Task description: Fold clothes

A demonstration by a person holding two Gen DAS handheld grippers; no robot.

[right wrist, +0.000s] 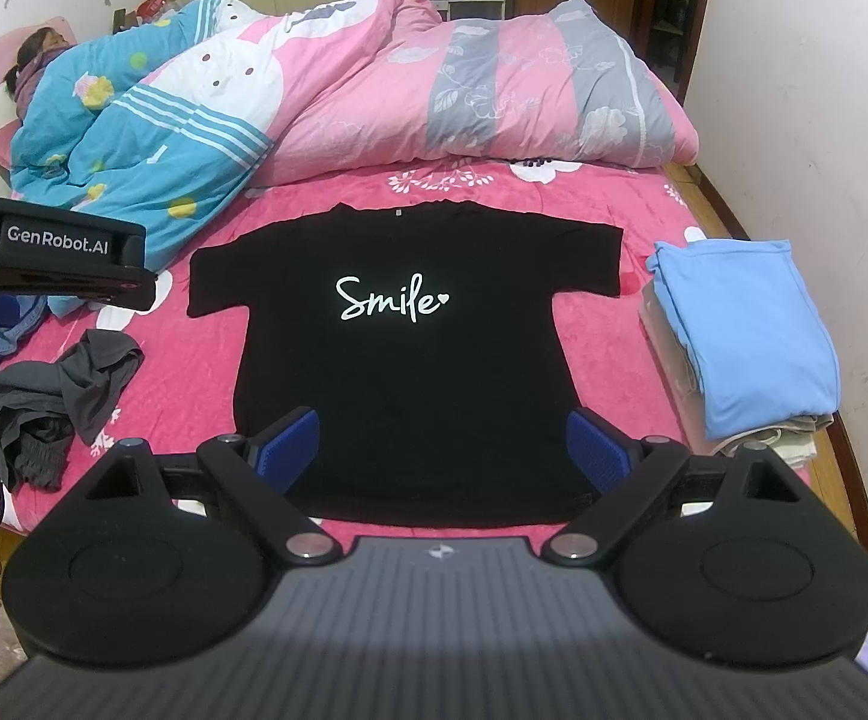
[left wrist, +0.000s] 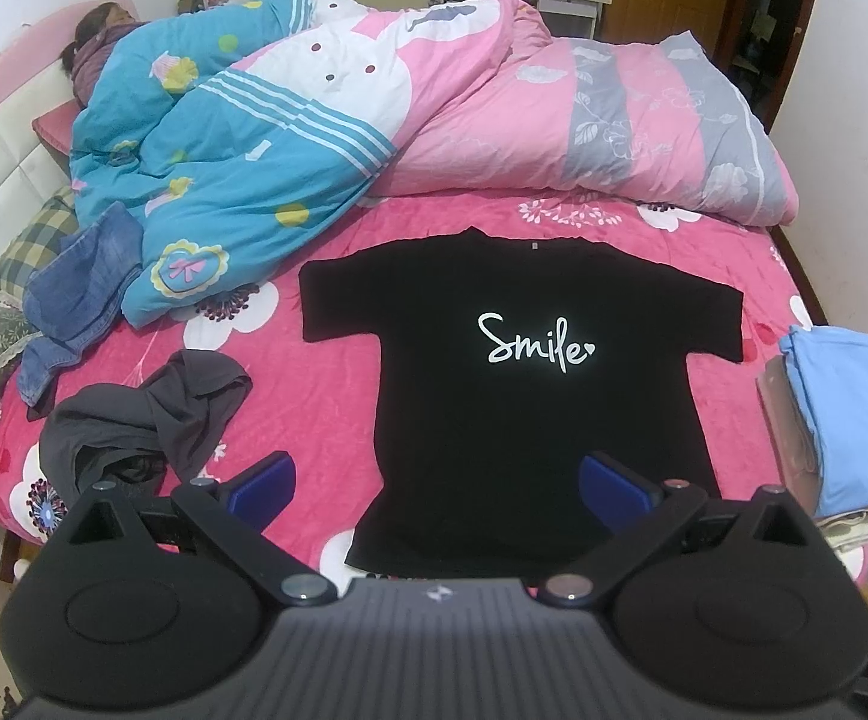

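while both grippers are held above the near edge of the bed (left wrist: 338,360), a black tee (left wrist: 530,396) is seen laid flat, face up, on the pink floral sheet, collar at the far side, hem at the near side, "smile" print legible. both sleeves are spread out to the sides. left gripper (left wrist: 437,474) is released, blue pads (left wrist: 266,480) wide apart, nothing between them; it is hovering over the tee's hem, no contact seen. right gripper (right wrist: 443,447) is likewise released and empty, pads (right wrist: 293,444) spread over the tee's lower part. a crumpled grey garment (left wrist: 146,420) is lying left of the tee, apart from it. jeans (left wrist: 80,294) are bunched further left, against the blue duvet (left wrist: 206,150). a folded stack topped by a light blue piece (right wrist: 746,330) is set on the bed's right edge, near the tee's sleeve but not touching. a pink duvet (right wrist: 494,96) is piled beyond the tee. a person (left wrist: 104,42) is lying under the blue duvet at the far left.
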